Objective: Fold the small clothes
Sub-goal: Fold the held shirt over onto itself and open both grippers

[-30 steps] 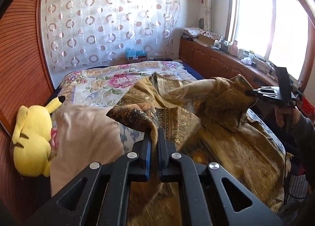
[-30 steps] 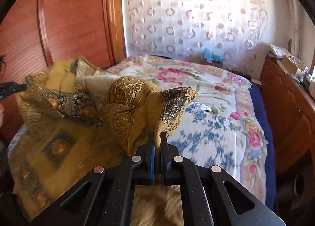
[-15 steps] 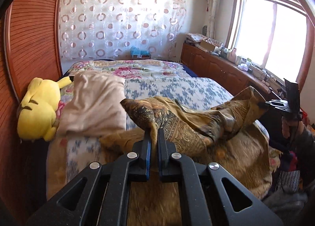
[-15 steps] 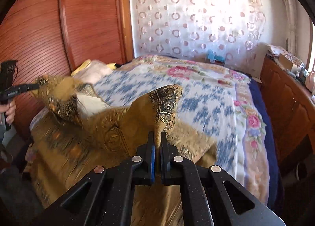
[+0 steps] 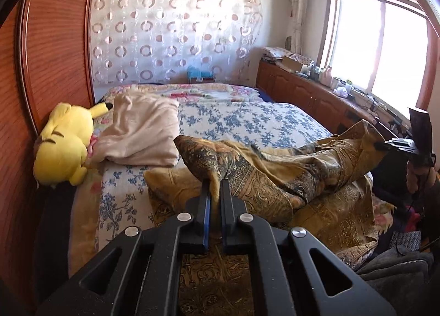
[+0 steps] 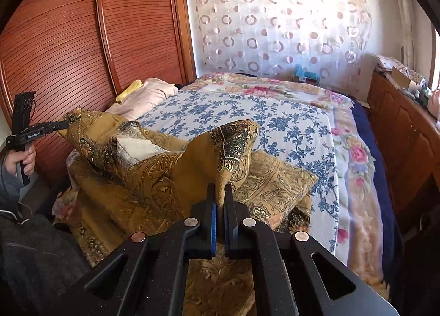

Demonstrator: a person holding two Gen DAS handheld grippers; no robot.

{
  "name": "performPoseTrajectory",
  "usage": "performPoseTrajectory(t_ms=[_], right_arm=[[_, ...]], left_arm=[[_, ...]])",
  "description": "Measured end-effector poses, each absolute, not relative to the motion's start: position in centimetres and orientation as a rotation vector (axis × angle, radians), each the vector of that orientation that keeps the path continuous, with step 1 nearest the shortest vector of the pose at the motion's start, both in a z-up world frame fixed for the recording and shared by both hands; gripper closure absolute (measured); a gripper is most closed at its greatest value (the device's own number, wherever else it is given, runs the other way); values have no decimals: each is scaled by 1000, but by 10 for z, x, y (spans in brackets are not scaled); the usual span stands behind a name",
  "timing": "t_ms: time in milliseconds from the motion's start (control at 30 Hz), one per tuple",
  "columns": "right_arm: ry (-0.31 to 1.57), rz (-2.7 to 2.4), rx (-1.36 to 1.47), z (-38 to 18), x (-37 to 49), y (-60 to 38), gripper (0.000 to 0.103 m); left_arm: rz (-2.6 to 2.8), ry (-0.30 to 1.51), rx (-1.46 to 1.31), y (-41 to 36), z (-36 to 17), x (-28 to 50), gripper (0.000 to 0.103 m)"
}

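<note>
Gold paisley cloth point(image 5: 275, 178) on floral bed point(image 5: 247, 120), left gripper point(image 5: 214, 186) and right gripper point(image 6: 220, 192) each clamped on a corner, yellow plush point(image 5: 64, 145) at 9 o'clock

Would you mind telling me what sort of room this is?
Most likely a home bedroom: a bed with a floral bedspread, a yellow plush toy by a pillow, and a wooden wardrobe.

Lower part of gold paisley cloth point(image 5: 275, 178) hidden behind left gripper point(image 5: 214, 186) body, cut off at bottom edge. Pinched cloth corner concealed between right gripper point(image 6: 219, 192) fingers. Yellow plush toy point(image 6: 129, 90) mostly hidden behind beige pillow point(image 6: 145, 96). Items on window counter point(image 5: 330, 79) too small to identify
</note>
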State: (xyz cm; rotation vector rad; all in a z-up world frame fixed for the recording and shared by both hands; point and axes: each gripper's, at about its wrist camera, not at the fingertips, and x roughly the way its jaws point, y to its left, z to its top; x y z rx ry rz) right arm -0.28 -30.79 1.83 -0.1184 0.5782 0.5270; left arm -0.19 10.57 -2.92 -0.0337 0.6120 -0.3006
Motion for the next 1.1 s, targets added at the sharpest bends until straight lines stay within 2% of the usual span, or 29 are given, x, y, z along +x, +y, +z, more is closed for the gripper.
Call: performPoseTrajectory(t_ms=[333, 400, 467, 533, 600, 633, 667, 700, 800, 933, 1100], right_arm=[[643, 499, -129, -1, -11, -302, 100], [667, 483, -118, -7, -8, -304, 100], [690, 483, -99, -10, -5, -308, 100], [702, 482, -79, -10, -1, -309, 99], [703, 486, -67, -8, 0, -310, 99], [698, 493, -61, -6, 0, -311, 93], [688, 492, -57, -3, 0, -312, 91], [677, 485, -55, -2, -1, -315, 88], [650, 473, -42, 5, -5, -320, 83], [616, 436, -47, 12, -6, -324, 63], [608, 400, -70, 8, 9, -319, 60]], left_arm=[[-317, 670, -2, 92, -42, -5, 96], [-323, 687, -1, 91, -45, -4, 84], [-320, 682, 7, 91, -46, -5, 78], [-322, 675, 8, 91, -44, -7, 65], [-323, 663, 4, 91, -41, -7, 42], [-319, 660, 4, 91, -40, -7, 37], [-311, 654, 7, 91, -40, -7, 28], [-305, 649, 8, 91, -39, -6, 26], [-303, 647, 1, 92, -41, -3, 26], [-277, 662, -6, 95, -47, 2, 26], [-252, 684, -29, 102, -58, 9, 26]])
